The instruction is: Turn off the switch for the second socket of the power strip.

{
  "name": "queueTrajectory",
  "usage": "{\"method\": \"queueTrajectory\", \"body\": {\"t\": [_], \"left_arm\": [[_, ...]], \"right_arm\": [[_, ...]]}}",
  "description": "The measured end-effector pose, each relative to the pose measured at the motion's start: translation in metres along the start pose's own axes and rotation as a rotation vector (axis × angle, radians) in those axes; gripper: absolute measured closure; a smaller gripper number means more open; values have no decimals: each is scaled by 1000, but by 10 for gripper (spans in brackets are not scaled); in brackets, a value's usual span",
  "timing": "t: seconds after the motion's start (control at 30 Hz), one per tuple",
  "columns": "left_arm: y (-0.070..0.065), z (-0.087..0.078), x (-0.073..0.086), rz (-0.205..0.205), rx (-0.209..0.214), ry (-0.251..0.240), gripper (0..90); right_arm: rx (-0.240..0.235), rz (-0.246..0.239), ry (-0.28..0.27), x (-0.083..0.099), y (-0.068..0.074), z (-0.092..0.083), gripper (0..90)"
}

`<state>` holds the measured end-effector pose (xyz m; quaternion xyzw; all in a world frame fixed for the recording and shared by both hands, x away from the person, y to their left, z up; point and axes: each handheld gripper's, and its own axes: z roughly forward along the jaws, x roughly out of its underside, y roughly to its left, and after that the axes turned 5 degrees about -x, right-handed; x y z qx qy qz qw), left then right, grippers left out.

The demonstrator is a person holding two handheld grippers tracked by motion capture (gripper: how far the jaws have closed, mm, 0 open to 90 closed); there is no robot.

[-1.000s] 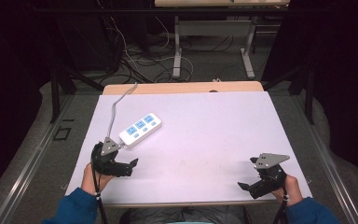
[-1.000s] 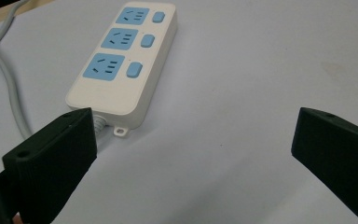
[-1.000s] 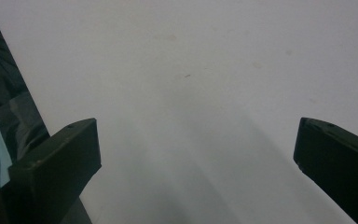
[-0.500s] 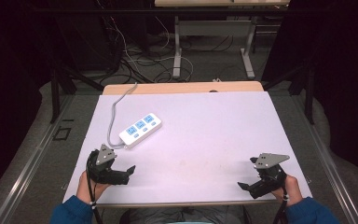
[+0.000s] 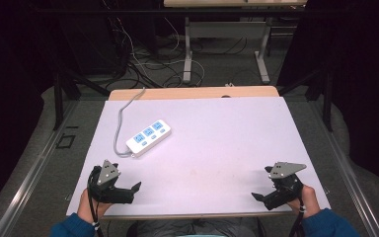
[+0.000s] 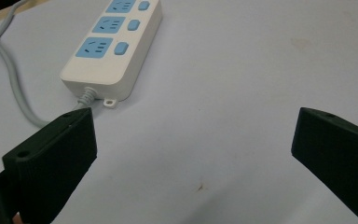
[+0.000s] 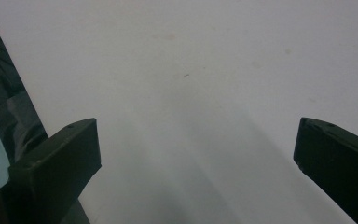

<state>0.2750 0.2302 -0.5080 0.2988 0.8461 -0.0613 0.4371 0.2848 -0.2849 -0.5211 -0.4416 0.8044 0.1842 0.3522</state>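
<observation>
I see a smooth, glossy white plastic power strip [image 6: 114,44] on my matt pale table [image 5: 227,143], jaws matt black plastic.

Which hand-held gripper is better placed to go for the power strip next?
Left, probably. The left hand-held gripper sits at the near left edge with jaws wide open, the power strip just ahead of it. The right hand-held gripper, also open, faces bare table at the far right corner.

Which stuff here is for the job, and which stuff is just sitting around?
For the job:
power strip, nearest the left gripper
its grey cord

Just there:
right gripper, open, over bare table
wooden board at the table's far edge
cables on the floor
</observation>
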Motion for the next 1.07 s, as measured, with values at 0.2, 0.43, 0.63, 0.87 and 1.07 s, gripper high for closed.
{"method": "queueTrajectory", "body": {"t": [0.2,0.43,0.63,0.87,1.07], "left_arm": [[-4,-1,4,-7,8,-10,0],[-4,-3,9,-14,14,-17,0],[-5,0,11,2,19,-21,0],[-4,3,12,-1,28,-13,0],[-4,3,11,-1,22,-20,0]], "right_arm": [[0,0,1,0,0,0,0],[1,0,2,0,0,0,0],[0,-2,2,0,0,0,0],[2,4,6,0,1,0,0],[2,-1,5,0,0,0,0]]}}
